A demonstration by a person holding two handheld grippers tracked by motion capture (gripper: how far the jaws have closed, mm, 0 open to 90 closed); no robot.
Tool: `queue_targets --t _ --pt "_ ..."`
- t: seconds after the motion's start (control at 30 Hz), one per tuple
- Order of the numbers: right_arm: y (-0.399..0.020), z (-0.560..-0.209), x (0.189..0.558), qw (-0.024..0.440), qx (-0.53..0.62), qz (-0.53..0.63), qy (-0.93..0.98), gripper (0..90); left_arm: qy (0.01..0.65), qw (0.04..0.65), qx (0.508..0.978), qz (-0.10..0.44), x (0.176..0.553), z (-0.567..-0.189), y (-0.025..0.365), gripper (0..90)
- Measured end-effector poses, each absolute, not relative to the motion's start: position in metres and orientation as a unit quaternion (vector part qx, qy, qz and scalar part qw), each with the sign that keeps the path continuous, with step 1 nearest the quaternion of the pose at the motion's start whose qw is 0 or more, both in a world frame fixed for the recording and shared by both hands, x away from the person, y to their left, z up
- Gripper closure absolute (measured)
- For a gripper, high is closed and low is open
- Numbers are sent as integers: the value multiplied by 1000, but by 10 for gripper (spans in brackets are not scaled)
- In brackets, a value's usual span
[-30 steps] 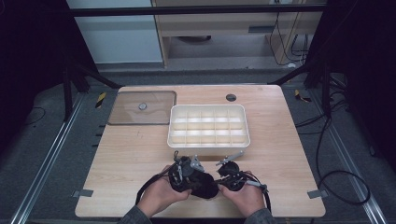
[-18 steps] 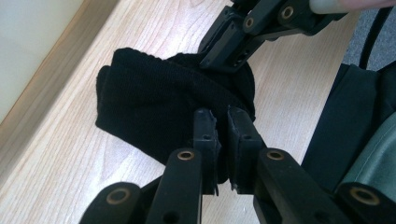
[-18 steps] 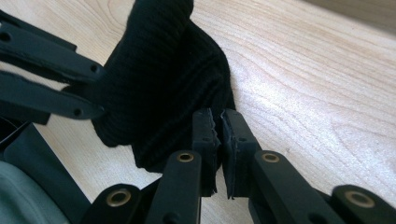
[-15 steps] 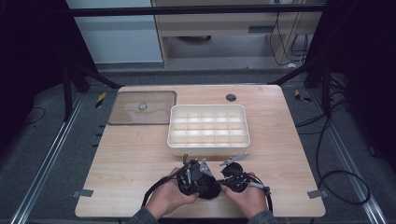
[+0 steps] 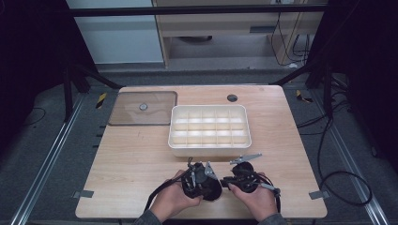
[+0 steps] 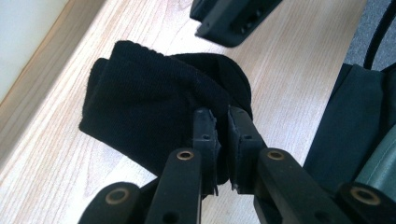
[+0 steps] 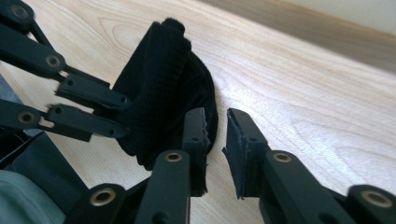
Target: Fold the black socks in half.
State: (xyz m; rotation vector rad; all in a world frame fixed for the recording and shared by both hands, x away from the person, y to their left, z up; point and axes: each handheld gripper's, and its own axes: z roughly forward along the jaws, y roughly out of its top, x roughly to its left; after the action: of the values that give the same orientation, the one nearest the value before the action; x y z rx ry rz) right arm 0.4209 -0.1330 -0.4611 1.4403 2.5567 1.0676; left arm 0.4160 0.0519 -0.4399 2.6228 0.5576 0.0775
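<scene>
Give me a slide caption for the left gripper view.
Left gripper pinching a folded black sock on the wooden table.

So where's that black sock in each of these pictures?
High view: the sock is at the table's near edge, between the two hands.
Left gripper view: sock at centre, pinched in the left gripper.
Right gripper view: sock left of centre, beside the right gripper, whose jaws have just been opening with nothing between them.
Shared landmark: the wooden table.
</scene>
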Motion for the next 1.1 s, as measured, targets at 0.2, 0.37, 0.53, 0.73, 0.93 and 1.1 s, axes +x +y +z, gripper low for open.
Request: queue_targets --t 0.2,0.37,0.53,0.73,0.93,1.1 --pt "-137 -456 420 13 464 349 814 811 203 234 951 26 415 -443 48 819" --pt "-142 -452 422 13 470 372 800 806 202 238 950 23 415 -444 44 815" --pt "-142 -448 424 11 471 390 791 784 205 238 949 22 414 -445 43 815" --pt "-134 -447 427 9 465 398 791 726 205 243 948 23 414 -445 43 812" --pt "-126 -448 431 0 464 399 791 683 211 247 945 17 415 -446 44 809" --pt "-121 -448 434 1 460 397 794 658 214 251 944 16 415 -446 46 807"
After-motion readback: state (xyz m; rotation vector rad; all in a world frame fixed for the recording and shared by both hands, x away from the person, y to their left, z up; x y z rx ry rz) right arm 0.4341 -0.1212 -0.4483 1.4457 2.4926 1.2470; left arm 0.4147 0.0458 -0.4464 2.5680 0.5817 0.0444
